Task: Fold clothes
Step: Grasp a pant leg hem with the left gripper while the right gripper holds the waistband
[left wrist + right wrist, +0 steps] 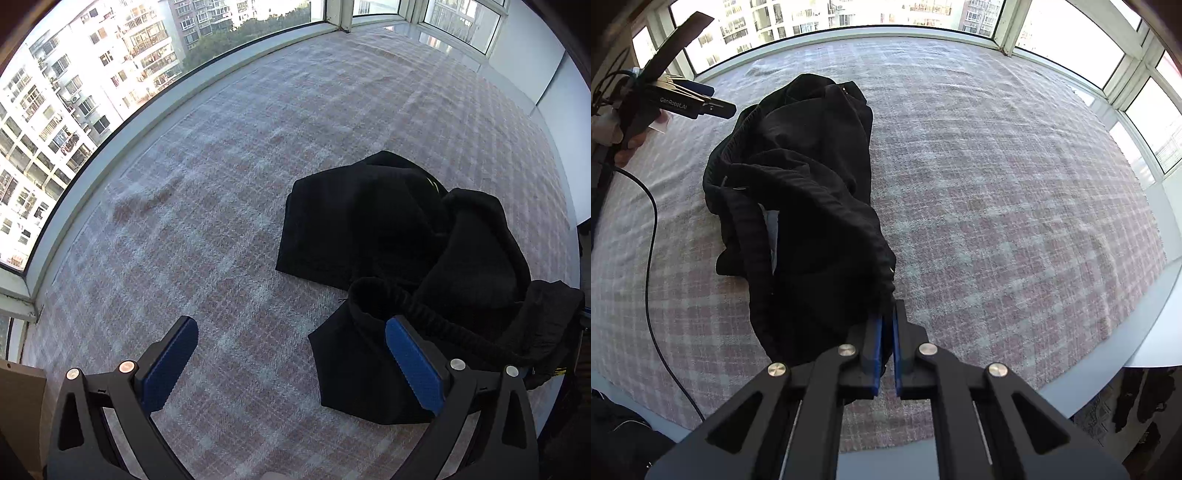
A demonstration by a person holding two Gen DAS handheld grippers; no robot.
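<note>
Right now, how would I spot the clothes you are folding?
Find the big pink-and-white checked blanket by the windows. On it lies one crumpled black garment with a ribbed stretchy waistband, the only dark thing there. The right gripper pinches its edge.

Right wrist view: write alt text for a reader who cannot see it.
The right gripper, shut, pinches the edge of a crumpled black garment lying on a pink-and-white checked cloth. At upper left, a hand holds the left gripper above the cloth; windows curve behind.

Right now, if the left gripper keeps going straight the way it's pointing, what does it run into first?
Probably the pink-and-white checked blanket: the open left gripper frames bare cloth. The crumpled black garment lies to its right, though depth is unclear.
</note>
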